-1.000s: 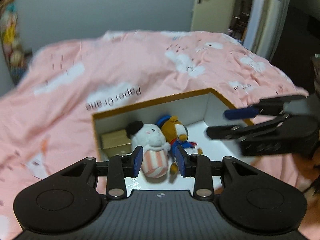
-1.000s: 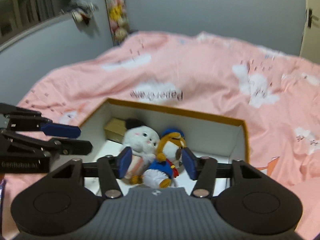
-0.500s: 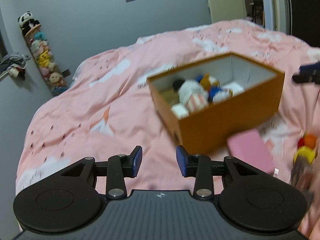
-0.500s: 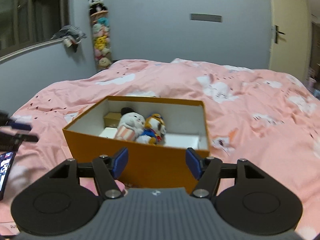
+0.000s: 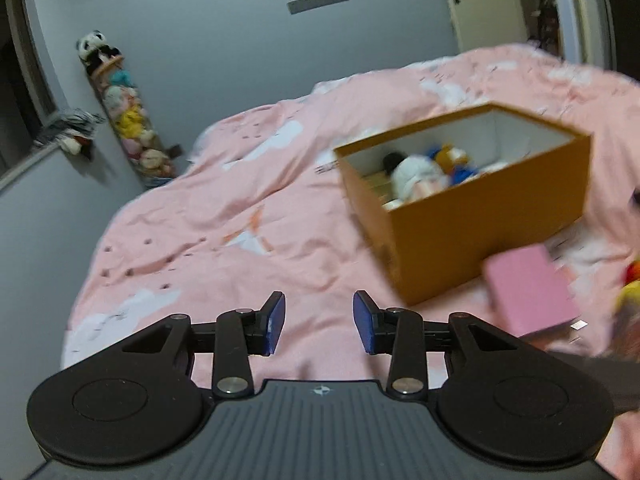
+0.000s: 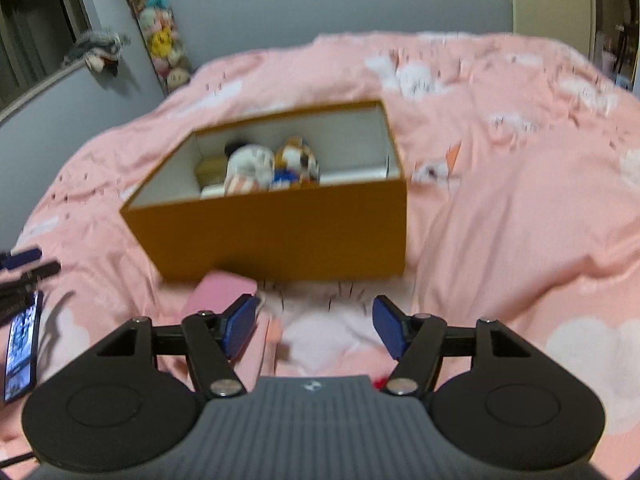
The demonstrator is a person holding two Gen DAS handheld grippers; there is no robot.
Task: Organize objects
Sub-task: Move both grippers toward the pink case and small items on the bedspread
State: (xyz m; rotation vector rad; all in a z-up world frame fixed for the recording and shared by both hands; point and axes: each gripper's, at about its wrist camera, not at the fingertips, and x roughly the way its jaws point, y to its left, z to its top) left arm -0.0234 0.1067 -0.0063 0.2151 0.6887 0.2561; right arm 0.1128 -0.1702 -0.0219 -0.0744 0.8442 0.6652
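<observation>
An orange cardboard box (image 5: 480, 232) (image 6: 280, 232) sits open on the pink bed cover (image 5: 200, 240). Inside it lie a white plush (image 5: 412, 176) (image 6: 248, 168) and an orange-and-blue plush (image 5: 452, 160) (image 6: 298, 160). A small pink box (image 5: 528, 292) (image 6: 222, 292) lies against the orange box's near wall. My left gripper (image 5: 319, 322) hovers open over bare cover, left of the box, nothing between its pads. My right gripper (image 6: 316, 326) is open wider, low in front of the box, its left pad beside the pink box. The left gripper's fingers (image 6: 24, 268) show at the right wrist view's left edge.
A phone (image 6: 20, 348) with a lit screen lies on the cover at the near left. A blurred yellow-and-red toy (image 5: 630, 284) shows at the right edge. A hanging column of plush toys (image 5: 128, 120) lines the grey wall; a door (image 5: 480, 0) stands beyond the bed.
Both grippers have pulled back out of the box, which now sits farther off. The left view has swung left. The right gripper's jaws stand wider than before.
</observation>
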